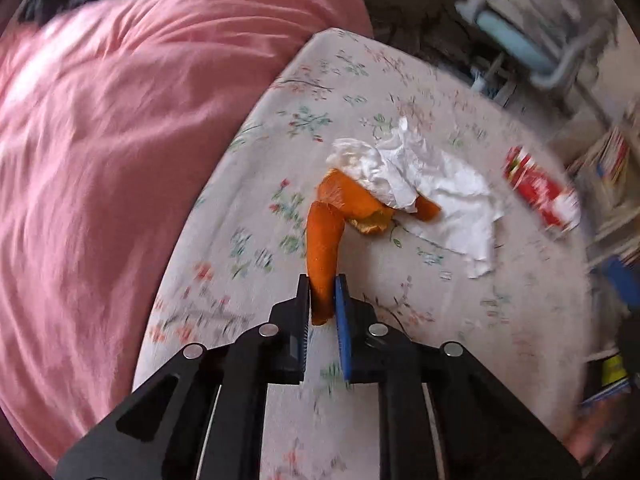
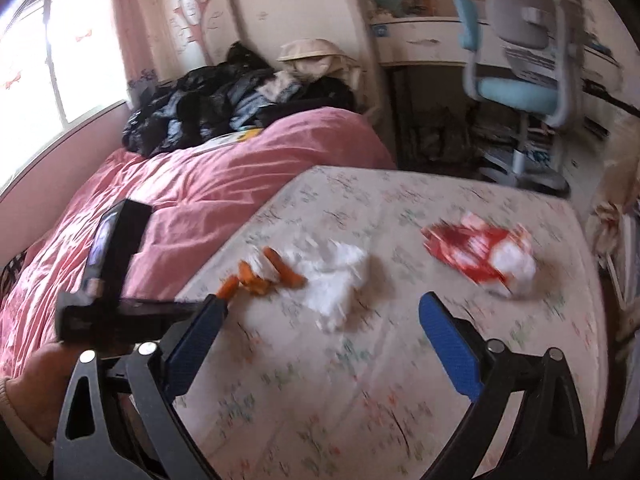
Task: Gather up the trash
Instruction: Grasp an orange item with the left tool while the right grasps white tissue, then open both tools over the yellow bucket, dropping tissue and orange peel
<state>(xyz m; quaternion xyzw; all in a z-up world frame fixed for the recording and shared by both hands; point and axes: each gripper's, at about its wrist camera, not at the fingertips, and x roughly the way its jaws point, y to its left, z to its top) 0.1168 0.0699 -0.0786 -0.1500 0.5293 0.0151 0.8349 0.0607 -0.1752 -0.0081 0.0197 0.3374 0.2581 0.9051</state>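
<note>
Left gripper (image 1: pixel 322 280) around orange peel (image 1: pixel 324 240)

It was a home bedroom: a bed under a pink duvet (image 2: pixel 192 192), a window (image 2: pixel 60 48) beside it, a desk chair (image 2: pixel 520 88) beyond its foot.

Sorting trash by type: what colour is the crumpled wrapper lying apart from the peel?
Red and white wrapper, clearest in the right wrist view.

A pink duvet (image 2: pixel 192 196) lies beside the floral sheet (image 2: pixel 360 380), dark clothes (image 2: pixel 224 100) heaped behind (blurred); blue chair (image 2: pixel 520 92) by desk (image 2: pixel 424 40).
</note>
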